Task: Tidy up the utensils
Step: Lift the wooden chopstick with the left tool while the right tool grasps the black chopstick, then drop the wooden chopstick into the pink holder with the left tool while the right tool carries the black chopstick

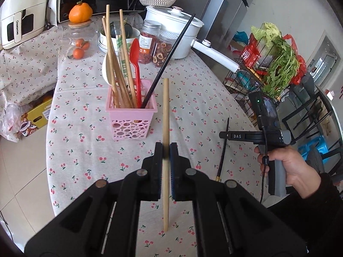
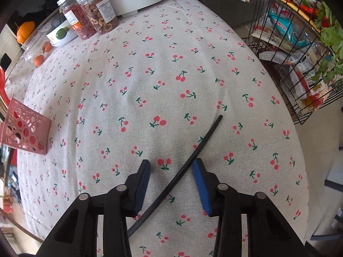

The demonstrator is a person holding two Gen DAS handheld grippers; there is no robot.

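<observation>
My left gripper (image 1: 166,150) is shut on a wooden chopstick (image 1: 165,111) and holds it upright above the cherry-print tablecloth, in front of the pink utensil basket (image 1: 130,115). The basket holds several wooden chopsticks, a red spoon (image 1: 135,64) and a black chopstick (image 1: 171,57). My right gripper (image 2: 171,167) is open, its jaws on either side of a second black chopstick (image 2: 188,160) that lies flat on the cloth. That chopstick also shows in the left wrist view (image 1: 224,147), below the right gripper (image 1: 227,135).
At the back of the table stand a white pot (image 1: 178,27) with a long handle, two jars of dried food (image 1: 154,42), a glass jar of oranges (image 1: 78,40) and a bowl. A black wire rack (image 2: 300,53) of groceries stands off the right edge.
</observation>
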